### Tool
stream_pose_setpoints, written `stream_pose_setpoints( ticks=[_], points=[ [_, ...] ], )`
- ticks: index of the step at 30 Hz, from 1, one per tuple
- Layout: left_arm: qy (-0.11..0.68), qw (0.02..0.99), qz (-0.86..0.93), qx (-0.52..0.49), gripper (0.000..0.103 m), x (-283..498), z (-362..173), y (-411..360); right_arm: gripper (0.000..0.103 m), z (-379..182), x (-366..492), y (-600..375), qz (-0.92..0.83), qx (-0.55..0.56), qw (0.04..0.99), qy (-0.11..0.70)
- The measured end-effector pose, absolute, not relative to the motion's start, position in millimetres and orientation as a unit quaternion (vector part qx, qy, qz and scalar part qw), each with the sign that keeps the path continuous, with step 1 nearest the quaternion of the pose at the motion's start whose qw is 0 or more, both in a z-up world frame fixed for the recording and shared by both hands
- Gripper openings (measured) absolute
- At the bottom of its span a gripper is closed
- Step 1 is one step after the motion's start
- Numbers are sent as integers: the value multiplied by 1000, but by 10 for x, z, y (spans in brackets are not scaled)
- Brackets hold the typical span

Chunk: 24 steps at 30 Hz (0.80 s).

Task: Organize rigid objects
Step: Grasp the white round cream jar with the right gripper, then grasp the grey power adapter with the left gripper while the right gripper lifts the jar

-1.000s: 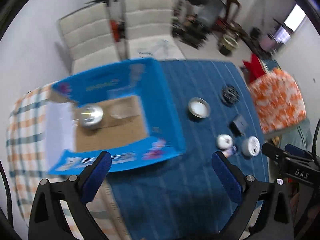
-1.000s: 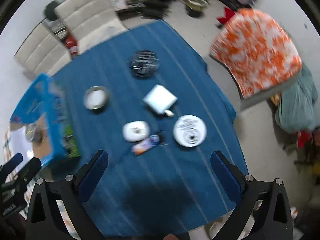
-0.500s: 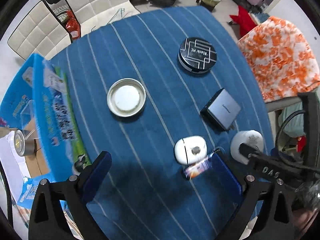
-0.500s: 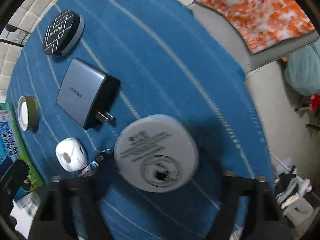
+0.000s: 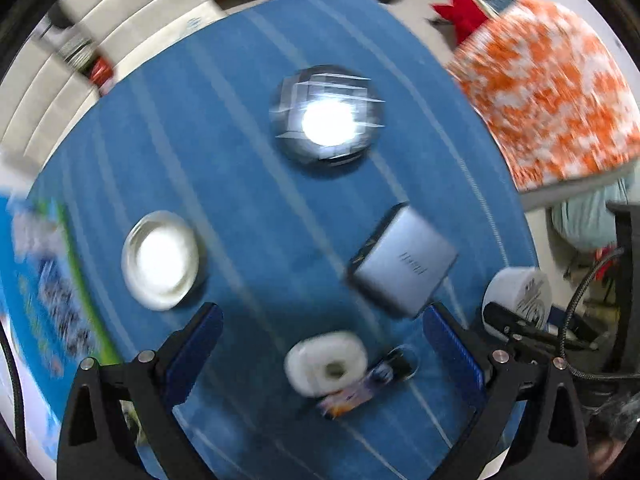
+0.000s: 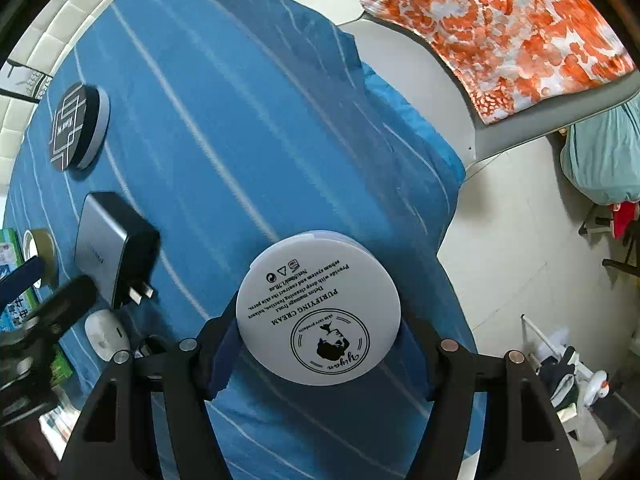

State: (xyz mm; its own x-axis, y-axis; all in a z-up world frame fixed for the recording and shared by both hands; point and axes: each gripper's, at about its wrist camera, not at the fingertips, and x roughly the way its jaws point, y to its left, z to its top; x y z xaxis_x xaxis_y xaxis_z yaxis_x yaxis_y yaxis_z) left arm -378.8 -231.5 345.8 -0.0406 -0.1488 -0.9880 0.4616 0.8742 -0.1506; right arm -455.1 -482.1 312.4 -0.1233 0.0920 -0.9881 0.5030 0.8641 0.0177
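A white round cream jar (image 6: 318,312) stands near the right edge of the blue striped tablecloth (image 6: 240,120). My right gripper (image 6: 318,332) is shut on it, a pad pressing on each side. The jar (image 5: 516,296) also shows at the right of the left wrist view. My left gripper (image 5: 326,344) hangs open over a small white case (image 5: 326,362), pointing down at it without touching. A colourful keyring item (image 5: 360,390) lies against the case. A grey plug charger (image 5: 402,262), a black round tin (image 5: 326,120) and a round metal lid (image 5: 160,260) lie farther up the cloth.
A blue printed cardboard box (image 5: 40,300) stands at the table's left edge. An orange-and-white cloth (image 6: 500,28) covers a chair to the right. White padded chairs (image 5: 120,40) stand behind the table. Tiled floor (image 6: 520,260) lies beyond the right edge.
Both grippers came down toward the table. The left one moved from above the blue box to above the white case. The right jaws closed around the cream jar.
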Motion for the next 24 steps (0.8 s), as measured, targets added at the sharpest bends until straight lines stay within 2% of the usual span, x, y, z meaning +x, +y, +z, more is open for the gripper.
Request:
stream_pose_setpoints(
  ticks=[7,11,15,24],
  points=[
    [707,633,-267,171,101,-3738,3084,-2835,71,3121,-4482,-4911,-171,205,629,730],
    [699,634,-268,194,92,-3756,2935,-2972,71,3172,-4480,-4832,-176,195,635,726],
    [679,663,-254,186,55,-3753,3052,-2910,70,3214,-4501,-4731,-179,187,642,722],
    [693,681,-193,136,52,-3856,3118,-2341,70,3344,-4506,-4247,-144,158,664,716]
  ],
)
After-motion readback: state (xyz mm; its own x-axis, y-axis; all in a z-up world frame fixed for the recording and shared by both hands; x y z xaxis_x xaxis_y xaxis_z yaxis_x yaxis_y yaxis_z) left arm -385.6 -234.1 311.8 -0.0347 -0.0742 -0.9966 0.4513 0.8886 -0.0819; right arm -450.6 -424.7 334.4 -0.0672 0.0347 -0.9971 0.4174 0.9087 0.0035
